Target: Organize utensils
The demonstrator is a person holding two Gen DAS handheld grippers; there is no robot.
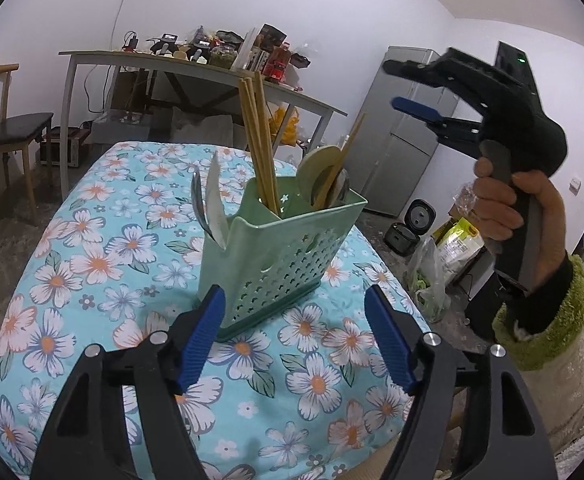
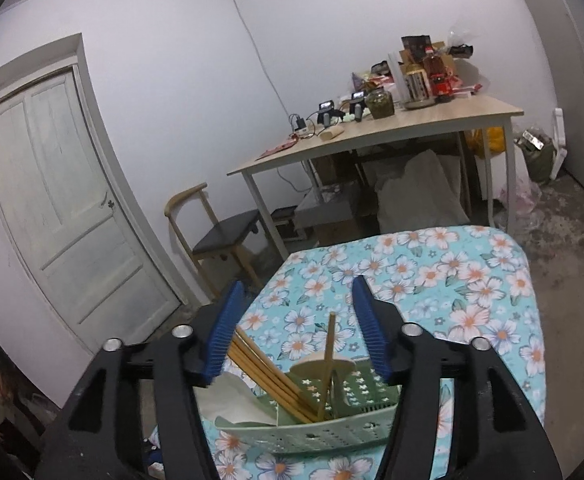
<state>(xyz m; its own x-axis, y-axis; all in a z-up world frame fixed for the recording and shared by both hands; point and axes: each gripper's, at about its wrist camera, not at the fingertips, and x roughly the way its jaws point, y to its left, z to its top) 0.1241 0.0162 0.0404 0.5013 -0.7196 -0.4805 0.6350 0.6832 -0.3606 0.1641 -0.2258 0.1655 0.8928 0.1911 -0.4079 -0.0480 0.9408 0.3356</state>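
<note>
- Left tool (image 1: 293,340): jaws wide apart, nothing between the blue pads; it hovers low over the flowered cloth (image 1: 92,240), just short of the near corner of the green basket (image 1: 280,256), not touching it
- Right tool (image 2: 297,332): jaws apart, gripping nothing; from its own camera the chopsticks (image 2: 268,376) rise into the gap and pass close by the left pad, contact hard to judge
- In the left camera the right tool (image 1: 411,88) is up to the right, held by a hand (image 1: 519,216) in a green-cuffed sleeve
- Basket stands upright on the cloth-covered counter, near the middle; chopsticks (image 1: 260,140) in the middle compartment, a wooden spoon (image 1: 319,168) at the right end, metal and white utensils (image 1: 208,204) at the left end
- Hidden: utensil lower ends sit inside the basket; the right camera cuts off the basket's base behind the tool arms; the white piece's kind is unclear
</note>
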